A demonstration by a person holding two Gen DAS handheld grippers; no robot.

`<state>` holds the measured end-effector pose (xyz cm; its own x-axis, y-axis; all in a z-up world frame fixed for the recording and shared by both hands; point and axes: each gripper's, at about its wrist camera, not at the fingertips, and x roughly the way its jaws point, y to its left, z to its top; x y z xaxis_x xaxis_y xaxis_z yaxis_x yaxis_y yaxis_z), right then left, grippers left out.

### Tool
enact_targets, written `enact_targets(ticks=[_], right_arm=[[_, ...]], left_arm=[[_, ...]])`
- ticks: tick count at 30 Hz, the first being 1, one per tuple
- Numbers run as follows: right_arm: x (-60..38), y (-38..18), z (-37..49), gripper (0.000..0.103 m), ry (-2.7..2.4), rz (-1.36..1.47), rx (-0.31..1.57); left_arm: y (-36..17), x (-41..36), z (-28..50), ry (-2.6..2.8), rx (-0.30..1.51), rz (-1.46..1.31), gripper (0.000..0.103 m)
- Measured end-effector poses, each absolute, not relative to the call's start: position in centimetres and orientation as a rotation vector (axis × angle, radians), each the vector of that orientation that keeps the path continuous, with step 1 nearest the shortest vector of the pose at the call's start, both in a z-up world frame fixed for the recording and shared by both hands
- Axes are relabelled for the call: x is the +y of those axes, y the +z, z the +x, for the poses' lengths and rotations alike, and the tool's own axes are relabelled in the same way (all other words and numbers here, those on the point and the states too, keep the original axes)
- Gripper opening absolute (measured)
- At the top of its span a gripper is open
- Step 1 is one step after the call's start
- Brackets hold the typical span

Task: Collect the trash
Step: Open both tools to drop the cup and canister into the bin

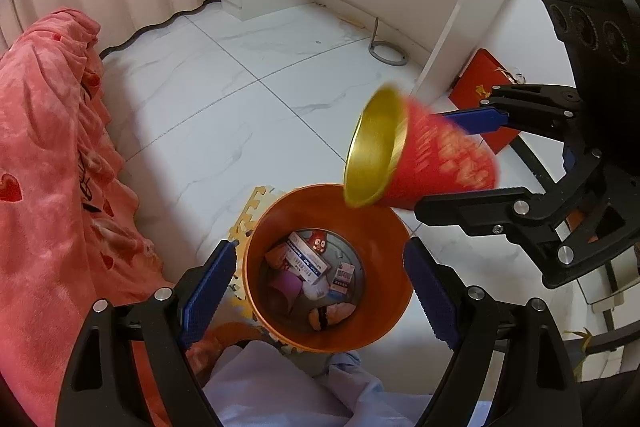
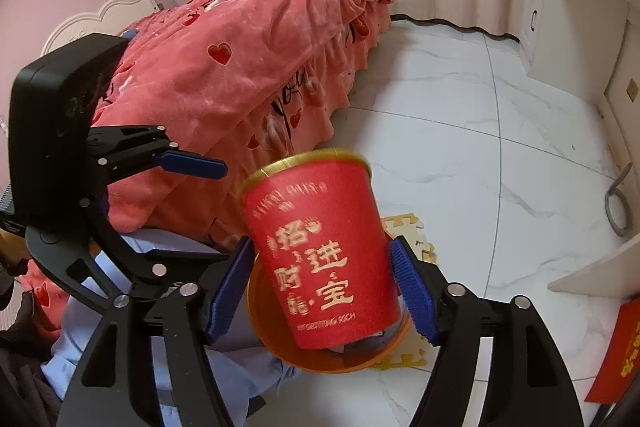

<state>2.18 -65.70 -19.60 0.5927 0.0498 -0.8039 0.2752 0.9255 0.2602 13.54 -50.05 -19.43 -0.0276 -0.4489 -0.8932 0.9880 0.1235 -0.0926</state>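
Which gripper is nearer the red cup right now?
Right. The right gripper has the red cup between its fingers, above the orange bin. The left gripper hangs open over the bin, below the cup.

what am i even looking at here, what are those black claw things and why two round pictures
The black claws are two hand-held grippers with blue pads; a person carries one in each hand. Each round picture comes from a fisheye camera mounted on one gripper, looking along its fingers.

In the left wrist view, the left gripper hangs open over an orange trash bin standing on the tiled floor, already holding small boxes and wrappers. The right gripper reaches in from the side.

In the right wrist view, a red paper cup with gold lettering sits between the right gripper's pads, blurred, tipped above the bin; whether it is gripped or just released is unclear. A pink bedspread lies behind.
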Motion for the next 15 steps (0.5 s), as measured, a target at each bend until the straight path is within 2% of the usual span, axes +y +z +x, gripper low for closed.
enact_targets(ticks=[15], right_arm=[[-64.1,-17.1,1.8,0.076,-0.098,0.339,0.911]], left_arm=[[-18.0,-47.5,12.9,-1.318,0.934,0.762,0.085]])
